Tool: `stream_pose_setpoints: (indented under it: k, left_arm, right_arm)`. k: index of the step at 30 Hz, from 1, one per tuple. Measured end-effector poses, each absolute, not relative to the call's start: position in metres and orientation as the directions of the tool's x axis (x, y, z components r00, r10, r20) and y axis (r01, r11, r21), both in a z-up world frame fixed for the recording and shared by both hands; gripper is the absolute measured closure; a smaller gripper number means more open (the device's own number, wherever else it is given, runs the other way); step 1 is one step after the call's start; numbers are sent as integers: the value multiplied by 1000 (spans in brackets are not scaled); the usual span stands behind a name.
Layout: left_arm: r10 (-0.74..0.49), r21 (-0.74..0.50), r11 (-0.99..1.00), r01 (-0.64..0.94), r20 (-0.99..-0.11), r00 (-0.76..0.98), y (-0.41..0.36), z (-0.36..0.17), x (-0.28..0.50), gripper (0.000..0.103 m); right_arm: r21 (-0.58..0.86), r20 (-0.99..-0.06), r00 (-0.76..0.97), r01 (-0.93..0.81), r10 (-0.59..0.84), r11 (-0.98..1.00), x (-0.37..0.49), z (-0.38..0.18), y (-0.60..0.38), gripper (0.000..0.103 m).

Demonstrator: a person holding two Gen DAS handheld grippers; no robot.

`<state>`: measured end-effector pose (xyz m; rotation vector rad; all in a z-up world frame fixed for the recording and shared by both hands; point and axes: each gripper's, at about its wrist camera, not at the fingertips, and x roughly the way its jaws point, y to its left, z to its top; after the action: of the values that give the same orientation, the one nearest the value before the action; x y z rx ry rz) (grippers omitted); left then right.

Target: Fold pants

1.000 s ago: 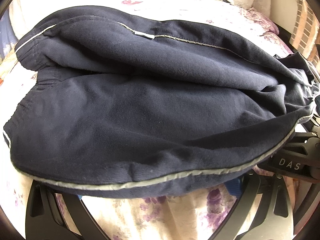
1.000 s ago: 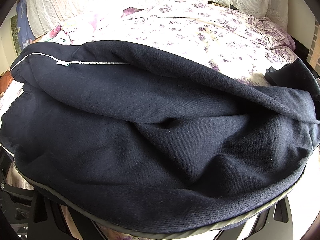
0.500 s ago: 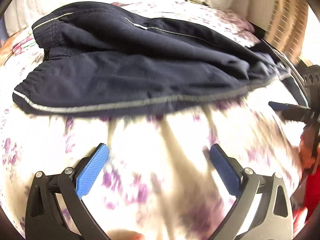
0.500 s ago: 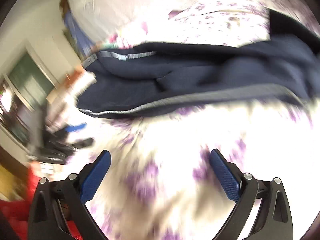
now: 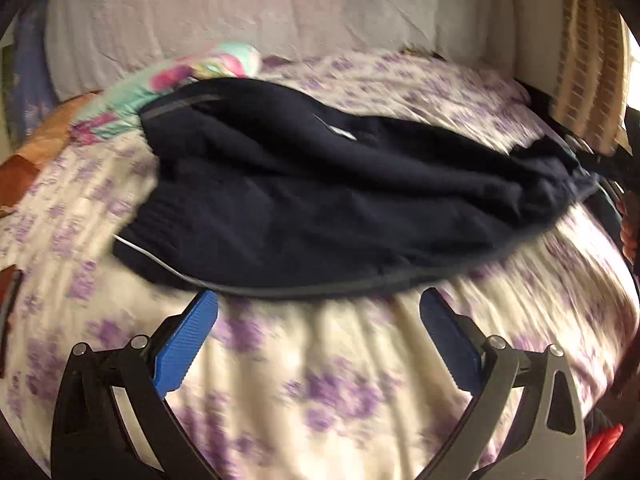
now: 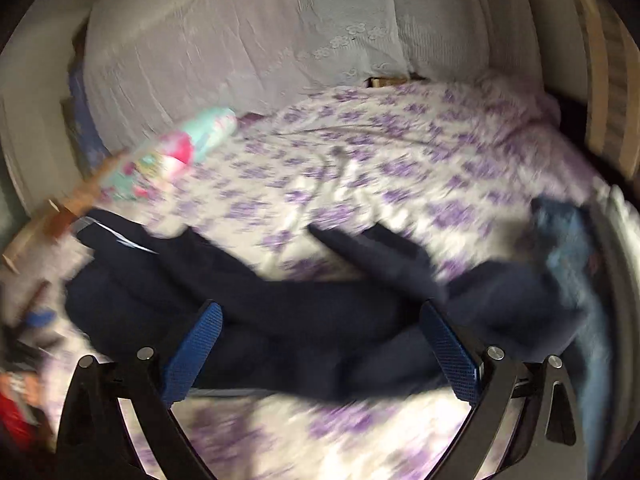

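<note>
Dark navy pants [image 5: 320,200] with a pale side stripe lie folded lengthwise on a bed with a purple-flowered sheet [image 5: 320,380]. In the left wrist view my left gripper [image 5: 318,312] is open, its blue pads just short of the near striped edge, nothing between them. In the right wrist view the pants [image 6: 300,320] stretch across the lower frame, blurred by motion. My right gripper [image 6: 320,332] is open over the cloth, holding nothing. The right gripper's dark frame [image 5: 616,160] shows at the far right of the left wrist view, beside the leg end.
A colourful pink and teal cloth [image 5: 180,80] lies at the far left by the waistband. White pillows [image 6: 260,40] line the headboard. A light blue garment [image 6: 568,240] sits at the bed's right edge. A wooden slatted frame [image 5: 588,60] stands at right.
Both grippers let go of the pants and drew back; they now stand open. The pants, earlier filling both views, lie flat on the bed farther off. Both cameras are still swinging.
</note>
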<state>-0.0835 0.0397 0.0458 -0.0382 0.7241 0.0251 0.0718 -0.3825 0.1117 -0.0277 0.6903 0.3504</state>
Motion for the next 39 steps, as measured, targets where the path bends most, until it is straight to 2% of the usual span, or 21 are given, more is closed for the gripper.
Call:
stream_pose_setpoints:
  k: [3,4,6,8,11,13,16,18,20,21,23,25,26,28,31,34,36,37,38,39]
  left_arm:
    - [50,-48,993,-108,-657,752,60,50,-77,5]
    - [63,-59,989,-135,-659,750,64,48,-73,5]
    - [78,-78,982,-175,-671,738,73,41,-71,4]
    - [84,-95,974,-204,-687,722,83,35,-66,5]
    - [105,-91,969,-228,-685,721,93,39,-58,5]
    - [127,-79,968,-239,-666,735,99,50,-54,4]
    - [163,-58,966,-253,-623,765,112,69,-40,4]
    - [201,-30,962,-272,-601,774,122,76,-26,4]
    - [267,22,949,-314,-586,765,135,78,-3,4]
    - [287,40,944,-326,-587,757,140,78,4,4]
    - [319,62,933,-354,-597,736,152,79,22,4]
    - [270,-4,940,-342,-605,749,166,83,36,5]
    - [244,-31,944,-329,-607,757,169,83,39,4]
    - [212,-52,952,-302,-603,769,172,86,50,4]
    - [244,-6,953,-304,-581,777,172,87,61,4]
    - [184,-72,960,-272,-570,800,178,83,66,4]
    - [147,-114,962,-248,-550,822,178,83,65,15]
    - [129,-131,963,-234,-538,833,178,82,64,38]
    - [129,-136,962,-236,-537,834,177,82,63,54]
    - [161,-124,957,-264,-528,834,177,82,61,60]
  right_arm:
    - [-112,-625,771,-243,122,963,105,100,-380,3]
    - [-127,-638,763,-243,109,962,116,93,-382,3]
    - [-53,-661,730,-277,174,959,123,84,-394,7]
    - [80,-676,682,-307,278,948,124,76,-409,40]
    - [209,-631,689,-292,357,933,107,87,-431,74]
    - [290,-561,731,-266,388,919,93,104,-455,91]
    - [393,-460,805,-192,374,899,82,119,-496,91]
    - [417,-457,828,-125,326,900,82,111,-515,91]
    - [479,-455,824,-92,336,873,84,88,-526,87]
    - [518,-443,818,-99,366,850,83,78,-527,84]
    - [555,-431,808,-115,402,824,80,64,-523,40]
    - [521,-425,812,-142,400,841,76,66,-513,34]
    - [494,-419,818,-159,395,854,76,69,-507,27]
    - [451,-424,822,-173,381,876,74,70,-497,21]
    - [418,-466,803,-171,372,892,80,66,-490,21]
    - [402,-486,792,-175,371,899,82,63,-486,20]
    - [403,-486,791,-175,372,898,81,62,-487,19]
    - [405,-486,790,-175,373,897,81,62,-488,19]
    - [408,-485,791,-174,374,896,81,62,-488,19]
    - [410,-484,791,-174,375,895,81,62,-489,19]
